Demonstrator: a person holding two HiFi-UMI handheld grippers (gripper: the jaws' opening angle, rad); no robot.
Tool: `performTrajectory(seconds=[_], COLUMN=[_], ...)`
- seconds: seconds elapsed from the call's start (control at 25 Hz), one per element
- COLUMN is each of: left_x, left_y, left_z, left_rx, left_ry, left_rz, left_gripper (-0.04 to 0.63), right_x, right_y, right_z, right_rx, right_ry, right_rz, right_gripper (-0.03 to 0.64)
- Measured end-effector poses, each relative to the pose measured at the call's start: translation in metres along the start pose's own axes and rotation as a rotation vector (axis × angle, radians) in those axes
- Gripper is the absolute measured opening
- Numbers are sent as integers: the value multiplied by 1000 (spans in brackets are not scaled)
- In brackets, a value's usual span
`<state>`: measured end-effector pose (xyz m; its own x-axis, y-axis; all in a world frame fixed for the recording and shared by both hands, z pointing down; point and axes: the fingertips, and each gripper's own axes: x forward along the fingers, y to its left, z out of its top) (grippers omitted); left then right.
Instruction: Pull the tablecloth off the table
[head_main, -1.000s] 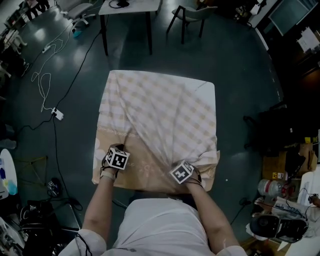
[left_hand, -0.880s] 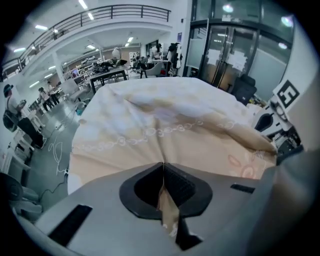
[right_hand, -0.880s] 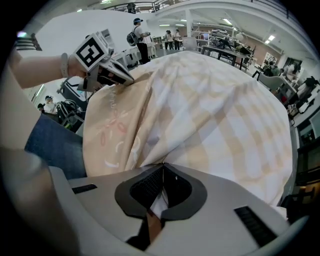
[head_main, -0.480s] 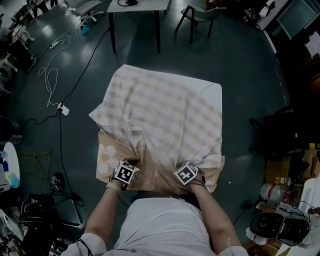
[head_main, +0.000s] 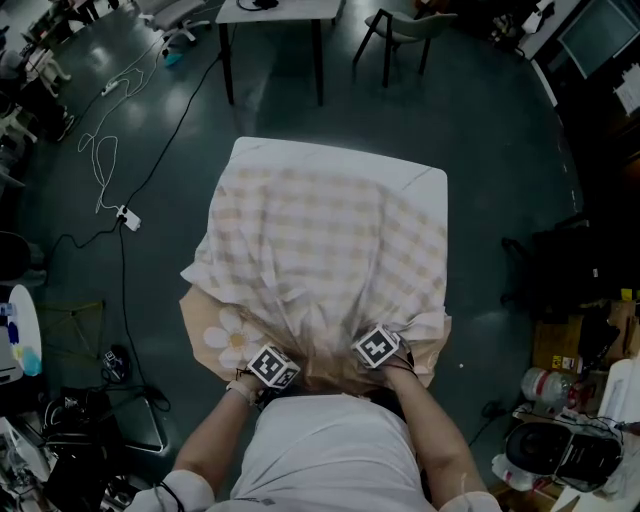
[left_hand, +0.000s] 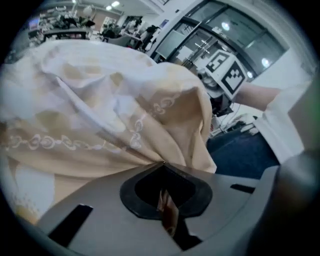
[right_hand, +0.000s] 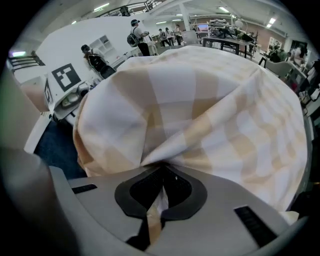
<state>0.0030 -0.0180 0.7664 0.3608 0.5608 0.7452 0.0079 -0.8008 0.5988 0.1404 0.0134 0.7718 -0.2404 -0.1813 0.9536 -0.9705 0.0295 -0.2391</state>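
Left gripper and right gripper are both pinching the checked tablecloth's bunched near edge tight.

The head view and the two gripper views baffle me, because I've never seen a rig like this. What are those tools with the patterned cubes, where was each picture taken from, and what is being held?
There is no robot here. A person holds a pair of hand-held tongs in each hand, and each pair is topped with a marker cube. The head view comes from a camera on the person's head, looking down at the left tongs and the right tongs. The other two pictures come from cameras riding on each tool, looking along its jaws. On the pale square table lies a beige-and-white checked fabric tablecloth, bunched up towards the person. Both tongs are shut on its near edge, side by side.
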Motion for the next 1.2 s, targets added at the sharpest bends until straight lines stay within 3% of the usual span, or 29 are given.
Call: performTrajectory(seconds=[0.12,0.32,0.48,0.6,0.68,0.76,0.8,0.84,0.92,1.08,1.2], left_x=[17,7,-25,-65,-96,-125,-139,-152,-174,-195,-197], left_y=[-26,-19,-9,18,47,83,102,122,162,223,259], left_z=[-9,-6,-5,5,31,63,78,91,112,135,137], left_rx=[66,145,250,295,287,220,170,117,27,-92,-145], left_ry=[80,162,282,327,255,114,40,-25,-122,-213,-200], left_rz=[-107,-103,-61,31,129,219,260,306,411,567,641], left_gripper=[14,15,15,17,17,19,42,109,181,264,292], right_x=[-1,0,-1,-3,-12,-30,-40,-50,-71,-107,-117], right_y=[1,2,2,7,4,-13,-27,-44,-90,-189,-239], right_z=[4,5,3,0,0,8,13,18,26,27,18], right_rx=[-7,6,13,19,36,61,76,94,133,208,288], right_ry=[-3,-21,-24,13,20,-20,-53,-90,-168,-264,-271], right_rz=[9,7,25,98,149,155,138,109,11,-233,-314], right_gripper=[28,28,28,29,29,31,34,48,131,228,272])
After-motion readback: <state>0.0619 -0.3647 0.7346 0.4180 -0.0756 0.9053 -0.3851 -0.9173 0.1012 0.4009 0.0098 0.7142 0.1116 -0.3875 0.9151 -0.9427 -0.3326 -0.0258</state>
